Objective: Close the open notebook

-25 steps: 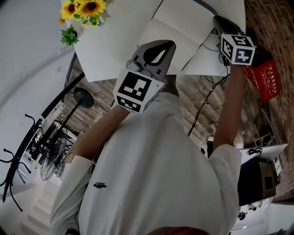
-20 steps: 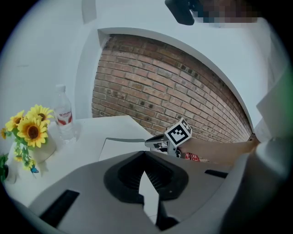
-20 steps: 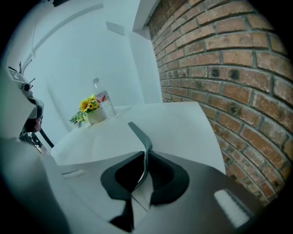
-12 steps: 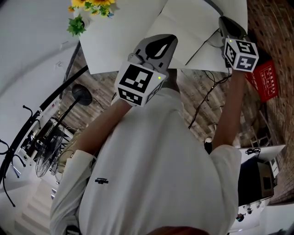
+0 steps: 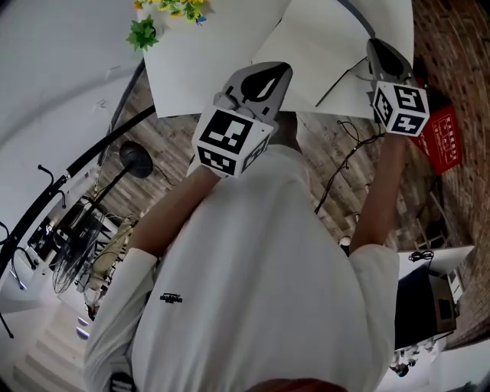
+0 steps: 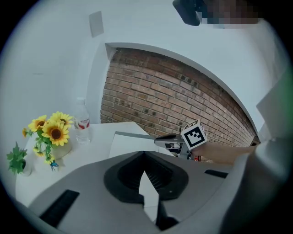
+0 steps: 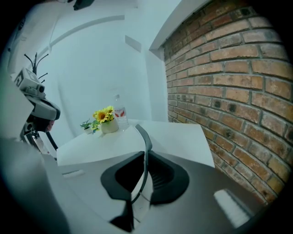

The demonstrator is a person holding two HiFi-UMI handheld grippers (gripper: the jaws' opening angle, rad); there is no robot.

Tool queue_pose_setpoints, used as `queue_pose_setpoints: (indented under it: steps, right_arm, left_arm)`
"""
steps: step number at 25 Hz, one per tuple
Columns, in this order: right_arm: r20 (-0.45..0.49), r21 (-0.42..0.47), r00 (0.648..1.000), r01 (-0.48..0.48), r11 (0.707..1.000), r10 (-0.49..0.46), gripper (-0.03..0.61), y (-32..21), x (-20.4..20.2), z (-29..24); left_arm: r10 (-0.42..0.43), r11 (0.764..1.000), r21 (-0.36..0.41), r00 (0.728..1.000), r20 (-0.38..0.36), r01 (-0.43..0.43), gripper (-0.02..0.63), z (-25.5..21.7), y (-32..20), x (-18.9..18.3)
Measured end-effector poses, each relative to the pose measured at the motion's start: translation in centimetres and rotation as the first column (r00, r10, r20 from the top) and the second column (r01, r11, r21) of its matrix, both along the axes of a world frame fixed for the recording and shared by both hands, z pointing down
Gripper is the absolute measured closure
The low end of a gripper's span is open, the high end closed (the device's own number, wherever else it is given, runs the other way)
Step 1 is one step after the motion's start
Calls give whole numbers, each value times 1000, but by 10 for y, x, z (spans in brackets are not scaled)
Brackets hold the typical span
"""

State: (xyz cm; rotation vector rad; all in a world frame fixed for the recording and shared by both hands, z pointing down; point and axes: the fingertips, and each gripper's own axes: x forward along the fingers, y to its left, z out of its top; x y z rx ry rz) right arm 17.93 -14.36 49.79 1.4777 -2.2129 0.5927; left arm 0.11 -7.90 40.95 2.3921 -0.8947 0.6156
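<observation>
Cut off: in the head view the picture's top edge crops the sunflowers and the far part of the notebook. The person's white shirt fills the lower half.
Hard to make out: the print on the red box on the floor, far right of the sunflowers, is too small to read. So is the label of the bottle just beside the sunflowers.
Notebook: it lies open on the white table, well to the right of the sunflowers. Its right-hand cover is lifted off the table, thin dark edge uppermost.
Right tongs: clenched on that lifted cover, on the side of the notebook farthest from the sunflowers. In the right gripper view the dark edge runs straight between the pads.
Left tongs: tips together, between the sunflowers and the right tongs, over the near table edge. A white sliver shows behind the tips; whether it is page or table I cannot tell. Nothing is plainly gripped.
Green plant: small, just beside the sunflowers.
</observation>
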Motion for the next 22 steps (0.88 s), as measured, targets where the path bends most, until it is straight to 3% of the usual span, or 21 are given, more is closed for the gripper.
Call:
queue_pose_setpoints:
  steps: [22]
  right_arm:
    - [-30,68,992,123,990,-122,538,67,-57,-31]
  left_arm:
    - [19,999,45,1000,-19,-18,604,-28,23,-15]
